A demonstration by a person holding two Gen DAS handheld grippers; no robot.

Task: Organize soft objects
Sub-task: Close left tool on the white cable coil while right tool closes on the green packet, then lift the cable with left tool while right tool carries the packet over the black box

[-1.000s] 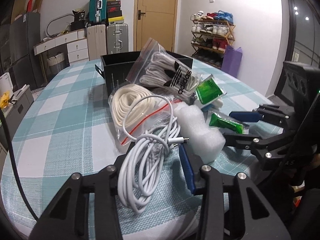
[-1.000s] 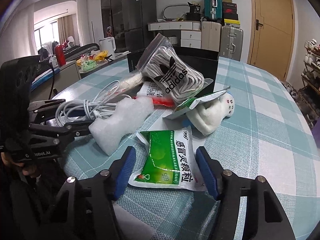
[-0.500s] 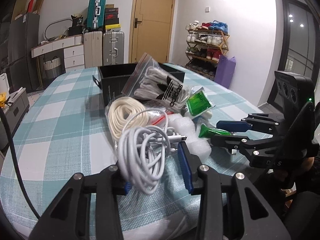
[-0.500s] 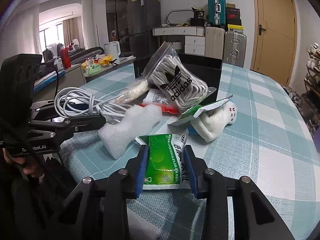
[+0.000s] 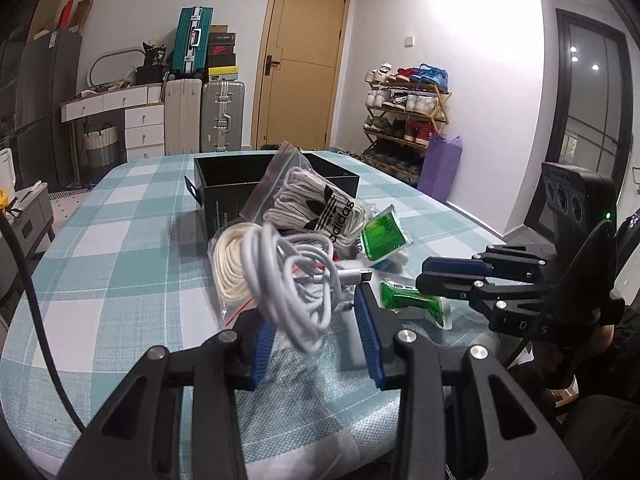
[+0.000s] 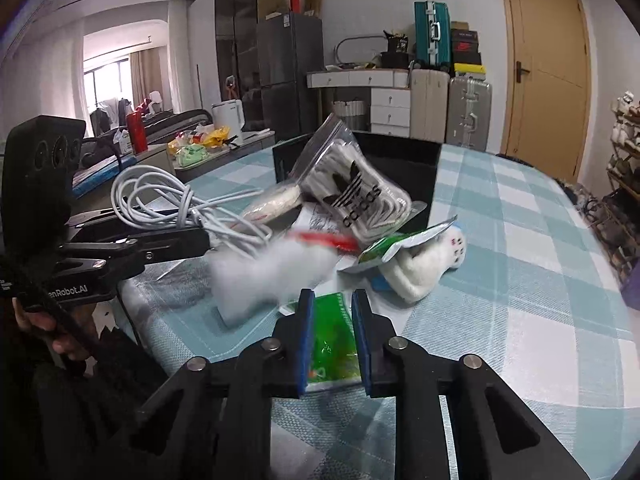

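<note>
Progress: early, by my reading. The black box (image 5: 276, 184) at the far side of the pile shows no contents from these angles; its inside is mostly hidden behind the bagged items.
Done so far: two items are gripped, one in each gripper; nothing is visibly sorted away.
Left to do: both held items need placing, and the rest of the heap on the checked tablecloth (image 5: 120, 240) is untouched.
Cream cord bag (image 5: 230, 268): a clear bag of coiled cream cord, lying at the left edge of the pile, just behind the white cable.
White cable (image 5: 292, 280): a loose, tangled bundle of charging cable with its plug end sticking out to the right; it hangs limp and looped.
Left gripper (image 5: 316, 334): its blue pads are clamped on the white cable, which is lifted clear of the cloth.
Adidas bag (image 5: 316, 204): a zip bag of white laces or socks, leaning tilted against the box front.
Foam piece (image 6: 272, 276): white packing foam, blurred, between the two grippers.
Green sachet (image 6: 332, 344): a flat, glossy green-and-white packet, crumpled where it is pinched.
Right gripper (image 6: 331, 340): pads drawn together, squeezing the green sachet near the table's front edge.
Second green sachet (image 6: 404, 246): rests on a white plush item (image 6: 424, 268), right of the pile.
</note>
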